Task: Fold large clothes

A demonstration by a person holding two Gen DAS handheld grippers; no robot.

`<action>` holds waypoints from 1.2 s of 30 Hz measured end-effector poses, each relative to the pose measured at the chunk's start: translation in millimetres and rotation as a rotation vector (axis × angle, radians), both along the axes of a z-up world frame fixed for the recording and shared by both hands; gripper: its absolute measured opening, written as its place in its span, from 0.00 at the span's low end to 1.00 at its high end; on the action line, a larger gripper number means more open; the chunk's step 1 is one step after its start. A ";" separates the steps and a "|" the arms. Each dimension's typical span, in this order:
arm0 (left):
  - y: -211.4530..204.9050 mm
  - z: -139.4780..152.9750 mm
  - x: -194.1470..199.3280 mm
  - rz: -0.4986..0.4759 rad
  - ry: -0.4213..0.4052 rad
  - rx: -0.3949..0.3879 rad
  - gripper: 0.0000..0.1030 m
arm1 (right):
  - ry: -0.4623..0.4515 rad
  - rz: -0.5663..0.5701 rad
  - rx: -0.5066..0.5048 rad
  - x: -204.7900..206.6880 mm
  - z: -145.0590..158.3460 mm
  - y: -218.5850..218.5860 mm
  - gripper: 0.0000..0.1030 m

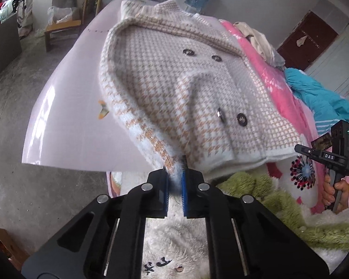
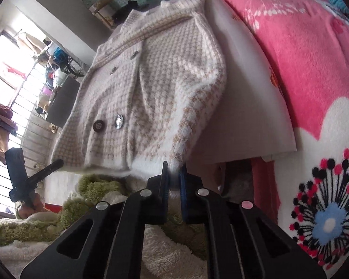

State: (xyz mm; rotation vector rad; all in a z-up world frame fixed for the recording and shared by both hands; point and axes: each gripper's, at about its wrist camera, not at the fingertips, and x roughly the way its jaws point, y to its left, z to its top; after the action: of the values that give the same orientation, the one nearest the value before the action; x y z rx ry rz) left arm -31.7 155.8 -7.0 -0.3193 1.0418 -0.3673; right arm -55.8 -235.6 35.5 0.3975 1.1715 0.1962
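Left claw (image 1: 174, 174): pinching shut on the houndstooth coat's (image 1: 174, 88) near left sleeve cuff.
Right claw (image 2: 173, 174): gripping the right cuff.
Coat: lying buttoned on a pale board (image 1: 69, 116) over the pink blanket (image 2: 302, 58).
Left view only: orange mark (image 1: 102, 112).
Right view only: barred window (image 2: 16, 93).

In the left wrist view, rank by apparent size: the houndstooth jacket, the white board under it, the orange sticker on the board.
1. Houndstooth jacket and white board: alike; the jacket hides much of the board, so unranked.
2. Orange sticker, smallest.
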 end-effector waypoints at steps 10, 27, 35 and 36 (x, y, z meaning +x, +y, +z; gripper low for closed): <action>12.8 43.1 76.1 0.085 -0.167 -0.002 0.07 | -0.207 -0.029 0.070 75.1 37.6 -4.6 0.08; 20.6 6.7 233.7 0.192 -0.157 0.116 0.12 | -0.210 -0.172 0.058 234.7 -29.2 -39.5 0.35; 27.2 14.4 223.3 0.201 -0.185 0.126 0.24 | -0.326 -0.126 -0.073 208.5 0.8 -29.7 0.52; 23.3 21.2 219.0 0.216 -0.224 0.195 0.41 | -0.339 -0.090 -0.097 202.4 5.3 -20.1 0.52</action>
State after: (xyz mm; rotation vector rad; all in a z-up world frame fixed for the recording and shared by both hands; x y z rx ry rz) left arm 187.4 179.1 14.2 -0.2072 0.8062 -0.1029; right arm 146.7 -255.8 40.8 0.3164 0.8239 0.1215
